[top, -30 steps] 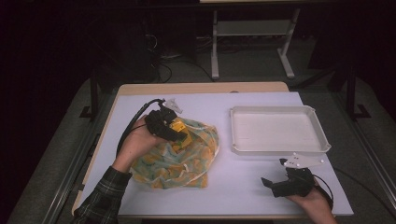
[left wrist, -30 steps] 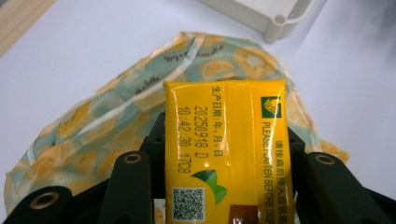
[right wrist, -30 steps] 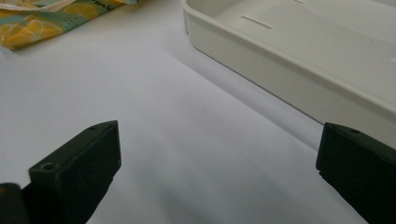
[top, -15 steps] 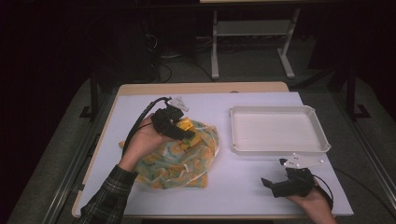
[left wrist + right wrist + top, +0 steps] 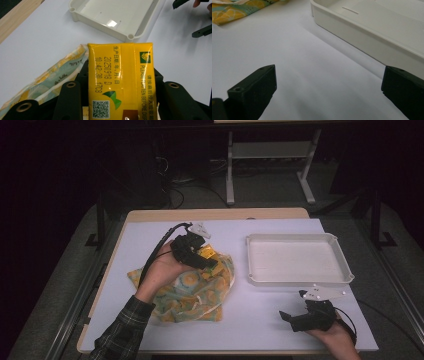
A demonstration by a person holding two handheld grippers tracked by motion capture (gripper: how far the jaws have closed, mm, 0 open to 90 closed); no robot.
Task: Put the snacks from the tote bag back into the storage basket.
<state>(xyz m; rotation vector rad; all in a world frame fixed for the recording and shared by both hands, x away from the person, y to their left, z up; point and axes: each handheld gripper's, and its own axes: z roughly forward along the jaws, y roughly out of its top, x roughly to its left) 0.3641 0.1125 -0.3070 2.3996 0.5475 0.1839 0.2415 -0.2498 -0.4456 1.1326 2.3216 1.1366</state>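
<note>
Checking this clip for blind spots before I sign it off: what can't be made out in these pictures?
- Yellow packet: near end cut off by the bottom edge of the left gripper view; in the high view the left tool covers most of it.
- Patterned cloth bag: contents hidden by its fabric.
- White tray: far side cut off in the right gripper view.

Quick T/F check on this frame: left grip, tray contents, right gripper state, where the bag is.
1. The left gripper is shut on the yellow packet. True.
2. The white tray holds a packet. False: it is empty.
3. The right gripper grips the patterned bag. False: its fingers stand open over bare table, holding nothing.
4. The patterned bag lies on the table, left of the tray in the high view. True.
</note>
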